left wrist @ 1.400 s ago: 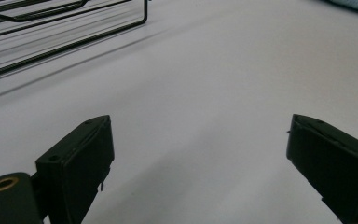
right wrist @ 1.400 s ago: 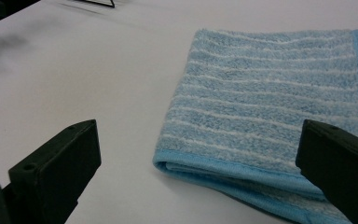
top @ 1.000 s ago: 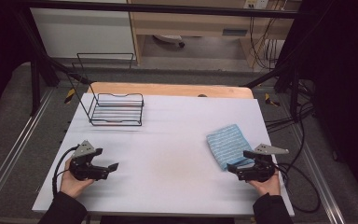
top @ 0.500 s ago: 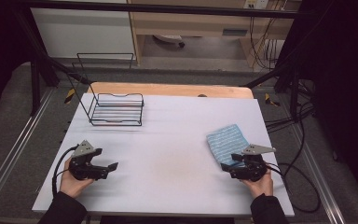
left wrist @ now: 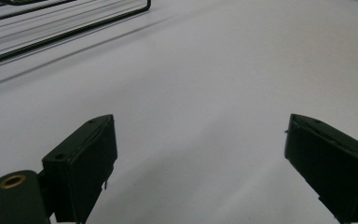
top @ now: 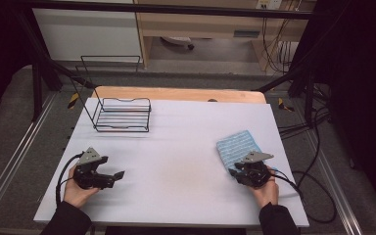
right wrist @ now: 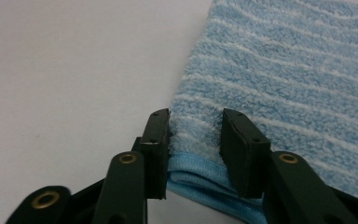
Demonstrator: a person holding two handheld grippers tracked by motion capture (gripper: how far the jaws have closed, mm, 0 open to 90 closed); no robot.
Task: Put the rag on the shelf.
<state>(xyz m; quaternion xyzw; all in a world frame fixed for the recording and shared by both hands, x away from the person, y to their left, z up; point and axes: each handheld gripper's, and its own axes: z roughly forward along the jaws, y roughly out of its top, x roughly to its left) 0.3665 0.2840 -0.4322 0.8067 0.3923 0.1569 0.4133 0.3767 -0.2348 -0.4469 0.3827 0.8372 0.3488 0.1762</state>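
Observation:
A folded blue striped towel (top: pixel 237 147) lies on the white table (top: pixel 186 142) at the right. My right gripper (top: pixel 233 171) is at its near corner. In the right gripper view the jaws (right wrist: pixel 196 135) have just been closing, and the towel (right wrist: pixel 284 70) corner lies in the narrow gap between them. The left pad meets the towel's edge and the right pad rests on its pile, without a clear pinch. My left gripper (top: pixel 119 175) rests at the near left, pointing right. Its jaws (left wrist: pixel 200 154) stand wide open over bare table.
A black wire rack (top: pixel 122 115) stands at the back left of the table; its edge (left wrist: pixel 51 23) also appears far off in the left gripper view. Cables trail off the table's right side (top: pixel 313 186). A wooden board edge (top: pixel 176 93) runs behind the white surface.
My right gripper has slid left and forward onto the towel's near corner, and its jaws have narrowed around it. The left gripper and the towel have stayed put.

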